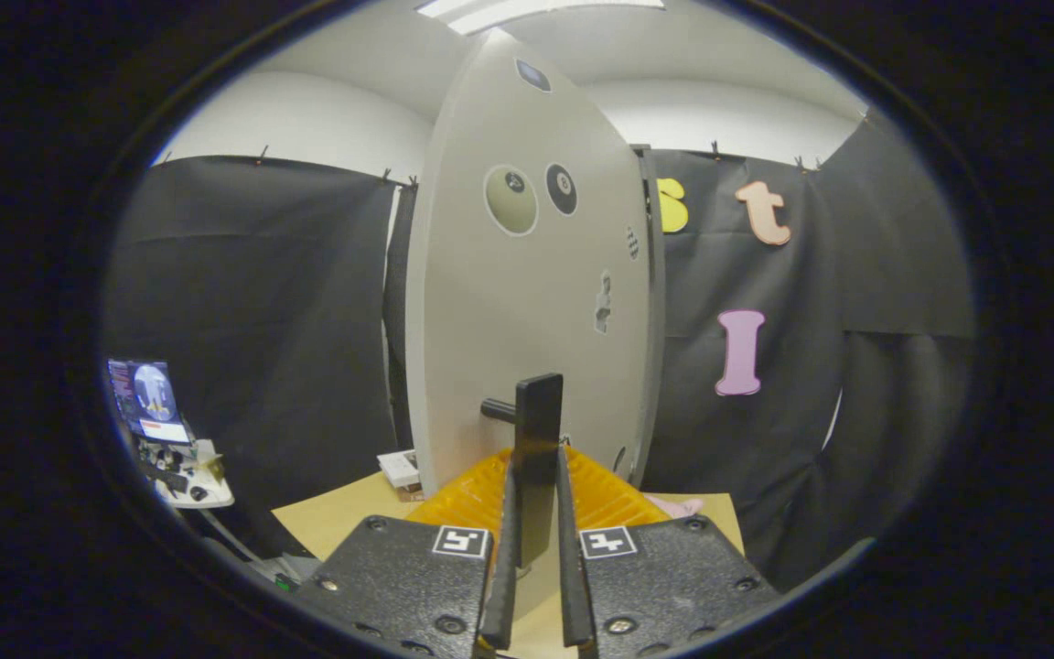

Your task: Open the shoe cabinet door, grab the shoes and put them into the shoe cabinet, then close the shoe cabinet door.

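**Fingers clamped on the shoe cabinet door handle**

Gripper view: the gripper (536, 476) has its two fingers (501, 567) drawn narrow, one on each side of a dark, flat, upright handle (538, 430), and both press against it. The handle rises from between the fingers and stands above their tips; a short dark stub (498, 409) joins it to the door behind it.

The shoe cabinet door (527, 302) is a tall, pale grey panel that stands upright just beyond the fingers. Its face carries several stickers: a large pale round one (510, 199), a smaller dark round one (561, 189) beside it, another dark one (532, 75) near the top, and a small grey figure (603, 302) lower down toward the door's right edge. A narrow dark strip (652, 302) of the cabinet shows along that right edge. Whether the door is shut flush or standing ajar cannot be told.

Below the handle, an orange ribbed thing (600, 494) lies on either side of the fingers, against the foot of the door. It rests on a tan tabletop (335, 522). A small white box (399, 469) sits near the tabletop's far edge, left of the door, and something pink (676, 505) lies at its right edge; what it is cannot be made out.

Far to the left, well apart from the tabletop, a lit screen (148, 399) stands on a small white surface (202, 490) with dark clutter. Black cloth (262, 302) hangs behind everything.
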